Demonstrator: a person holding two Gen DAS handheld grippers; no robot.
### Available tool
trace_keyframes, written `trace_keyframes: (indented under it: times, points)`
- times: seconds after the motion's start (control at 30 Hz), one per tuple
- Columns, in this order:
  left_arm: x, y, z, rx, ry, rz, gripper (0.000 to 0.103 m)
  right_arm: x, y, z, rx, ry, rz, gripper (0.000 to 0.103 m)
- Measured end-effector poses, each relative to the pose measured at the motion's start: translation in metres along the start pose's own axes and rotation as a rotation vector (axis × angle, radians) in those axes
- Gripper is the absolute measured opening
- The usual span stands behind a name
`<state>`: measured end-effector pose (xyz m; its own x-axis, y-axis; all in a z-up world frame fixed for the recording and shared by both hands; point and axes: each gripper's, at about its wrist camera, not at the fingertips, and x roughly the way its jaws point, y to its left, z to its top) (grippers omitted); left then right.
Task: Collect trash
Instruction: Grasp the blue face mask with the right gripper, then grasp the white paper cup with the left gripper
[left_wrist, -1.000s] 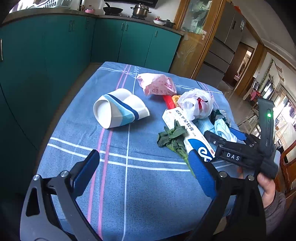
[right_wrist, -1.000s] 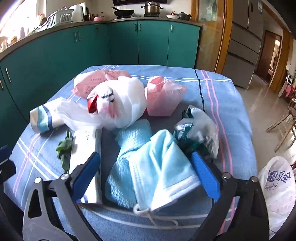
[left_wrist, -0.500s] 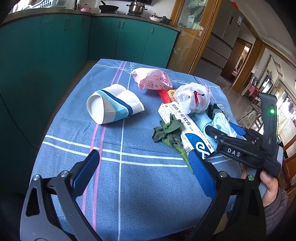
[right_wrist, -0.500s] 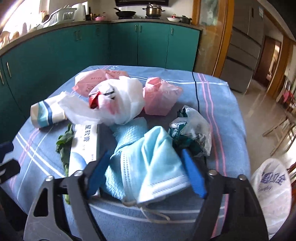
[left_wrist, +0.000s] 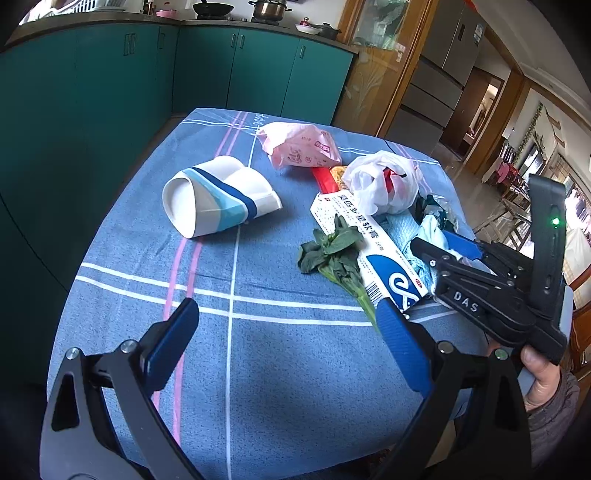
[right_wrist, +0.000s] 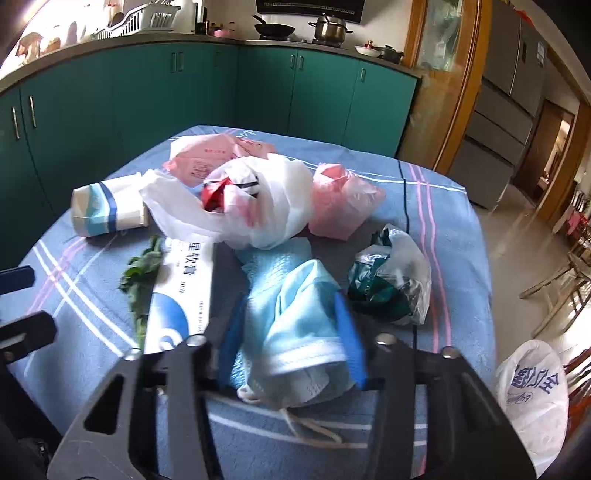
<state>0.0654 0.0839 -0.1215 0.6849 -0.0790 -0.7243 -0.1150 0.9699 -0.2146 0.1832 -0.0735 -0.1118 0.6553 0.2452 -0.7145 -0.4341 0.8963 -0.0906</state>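
Trash lies on a blue striped tablecloth (left_wrist: 258, 350). My right gripper (right_wrist: 291, 317) is shut on a light blue face mask (right_wrist: 299, 325) that rests on a blue cloth (right_wrist: 273, 262); it also shows in the left wrist view (left_wrist: 450, 251). My left gripper (left_wrist: 288, 325) is open and empty above the cloth near the table's front. A crushed paper cup (left_wrist: 218, 199), a green leaf (left_wrist: 332, 251), a toothpaste box (left_wrist: 373, 251), a white plastic bag (right_wrist: 251, 199), pink bags (right_wrist: 340, 203) and a green-and-clear wrapper (right_wrist: 391, 284) lie around.
Teal kitchen cabinets (left_wrist: 110, 92) stand behind and left of the table. A white bag with blue print (right_wrist: 532, 395) hangs off the table's right side. Chairs (right_wrist: 565, 280) stand on the floor at right.
My right gripper's fingers have closed in from wide open onto the face mask. My left gripper has pulled back a little and stays open.
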Motion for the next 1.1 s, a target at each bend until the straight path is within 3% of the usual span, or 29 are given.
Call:
trace_keyframes:
  times: [0.4, 0.7, 0.77, 0.83, 0.87, 0.93, 1.0, 1.1]
  points:
    - [0.002, 0.002, 0.0, -0.007, 0.006, -0.002, 0.096, -0.023, -0.015, -0.012, 0.063, 0.0, 0.043, 0.031]
    - [-0.001, 0.001, 0.0, -0.008, -0.003, -0.004, 0.096, -0.04, -0.054, -0.02, 0.181, -0.005, 0.034, 0.031]
    - [-0.001, 0.001, -0.001, -0.007, -0.002, -0.002, 0.096, -0.041, -0.062, -0.022, 0.212, 0.003, 0.029, 0.035]
    - [0.001, 0.0, -0.002, -0.005, 0.002, -0.001, 0.096, -0.04, -0.067, -0.024, 0.239, 0.005, 0.04, 0.05]
    - [0.002, -0.001, -0.002, -0.003, 0.005, -0.001, 0.096, -0.039, -0.069, -0.025, 0.247, 0.004, 0.045, 0.053]
    - [0.004, -0.002, -0.002, 0.003, 0.01, -0.001, 0.096, -0.036, -0.068, -0.025, 0.249, 0.007, 0.045, 0.071]
    - [0.006, -0.004, -0.002, 0.008, 0.015, 0.001, 0.096, -0.03, -0.065, -0.023, 0.236, 0.01, 0.038, 0.076]
    - [0.009, -0.001, 0.0, 0.013, 0.016, 0.011, 0.096, -0.019, -0.06, -0.021, 0.224, 0.042, 0.027, 0.076]
